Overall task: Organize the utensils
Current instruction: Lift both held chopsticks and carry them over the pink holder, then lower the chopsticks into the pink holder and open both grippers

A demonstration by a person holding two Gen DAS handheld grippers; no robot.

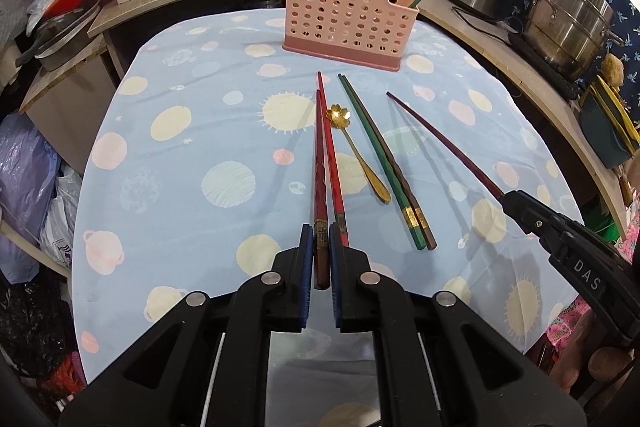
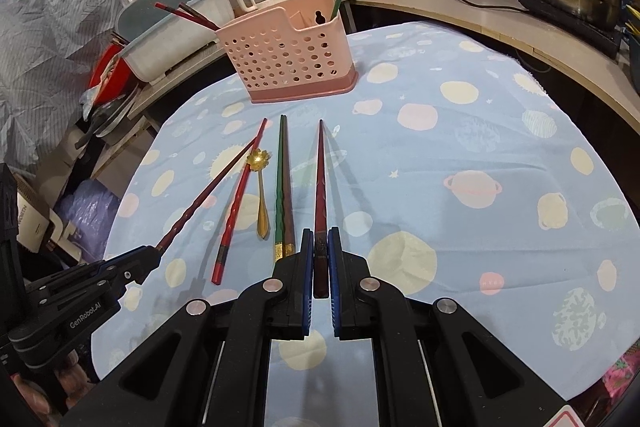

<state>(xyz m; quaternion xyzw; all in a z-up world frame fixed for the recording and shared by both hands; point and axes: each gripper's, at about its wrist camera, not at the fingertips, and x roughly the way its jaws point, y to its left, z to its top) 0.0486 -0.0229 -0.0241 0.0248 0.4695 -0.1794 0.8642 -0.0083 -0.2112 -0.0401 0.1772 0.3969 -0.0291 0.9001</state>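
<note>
My left black plastic gripper (image 1: 320, 247) has blue pads (image 1: 307, 255) and silver pivot screws; my right black gripper (image 2: 320, 251) matches, its side lettered DAS

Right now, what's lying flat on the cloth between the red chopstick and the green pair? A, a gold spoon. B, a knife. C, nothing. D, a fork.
A: the gold spoon lies on the cloth with the red chopstick to one side and the green pair to the other.

pink holder (image 1: 340, 15), gold spoon (image 1: 360, 155), blue planet-print cloth (image 1: 180, 167)
</note>
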